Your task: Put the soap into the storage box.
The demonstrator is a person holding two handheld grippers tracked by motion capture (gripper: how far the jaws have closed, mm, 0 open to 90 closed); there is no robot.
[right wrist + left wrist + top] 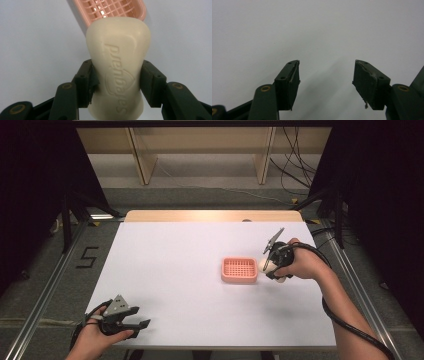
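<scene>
Your right tool (pixel 117 82) pinches a cream soap bar (pixel 118 62) just beside the pink slotted dish (pixel 239 270) on the white surface (pixel 165 285); likely next: lift it over the rim. Your left tool (pixel 325 80) rests spread, empty.

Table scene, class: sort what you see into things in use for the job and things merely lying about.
In use:
bar of soap
pink soap dish
right tongs

Lying about:
left tongs, open
cables on the floor
</scene>
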